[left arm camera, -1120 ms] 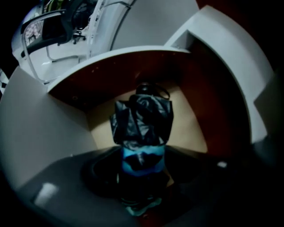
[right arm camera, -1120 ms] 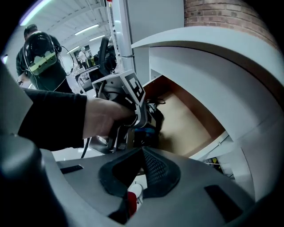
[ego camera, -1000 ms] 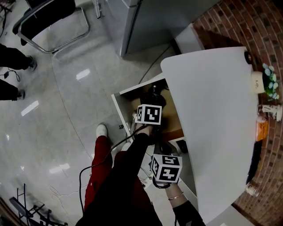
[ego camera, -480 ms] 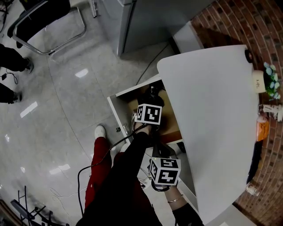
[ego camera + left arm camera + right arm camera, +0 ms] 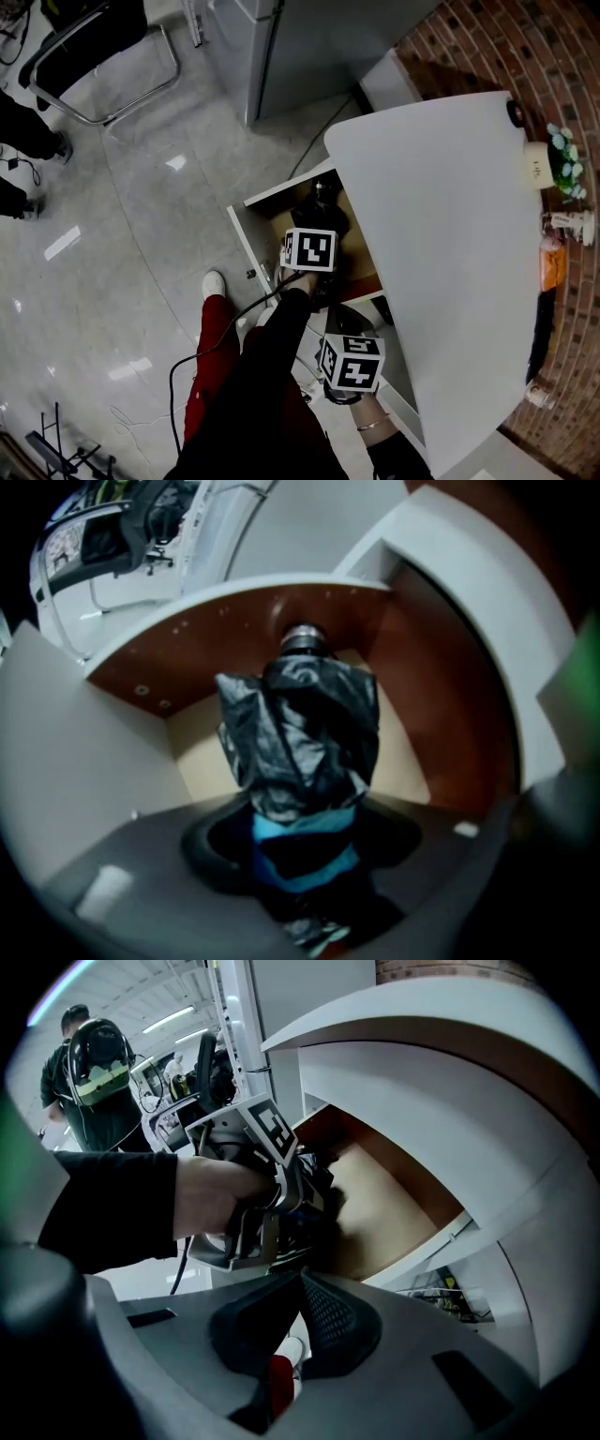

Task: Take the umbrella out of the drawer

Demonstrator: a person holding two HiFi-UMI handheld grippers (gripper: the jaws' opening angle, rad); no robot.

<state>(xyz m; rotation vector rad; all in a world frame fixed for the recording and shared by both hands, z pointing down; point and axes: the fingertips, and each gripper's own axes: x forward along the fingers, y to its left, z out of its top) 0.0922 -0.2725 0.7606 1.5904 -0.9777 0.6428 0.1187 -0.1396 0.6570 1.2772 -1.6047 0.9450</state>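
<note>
Left gripper view: one folded black fabric umbrella (image 5: 298,733) lies in one open white wooden drawer (image 5: 234,621). The left gripper (image 5: 305,853) has just been closing its jaws and clamps the umbrella. The right gripper (image 5: 298,1290) has its jaws together, empty.

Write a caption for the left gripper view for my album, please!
The left gripper's fingers, just closing, clasp the folded umbrella inside the open drawer.

The umbrella (image 5: 298,738) is folded and wrapped in crinkled, glossy black fabric. A blue band is seen near its close end and a round dark cap at the far end. It is laid lengthwise in the drawer (image 5: 89,761), which is pulled open: white outside, red-brown walls, pale floor.
</note>
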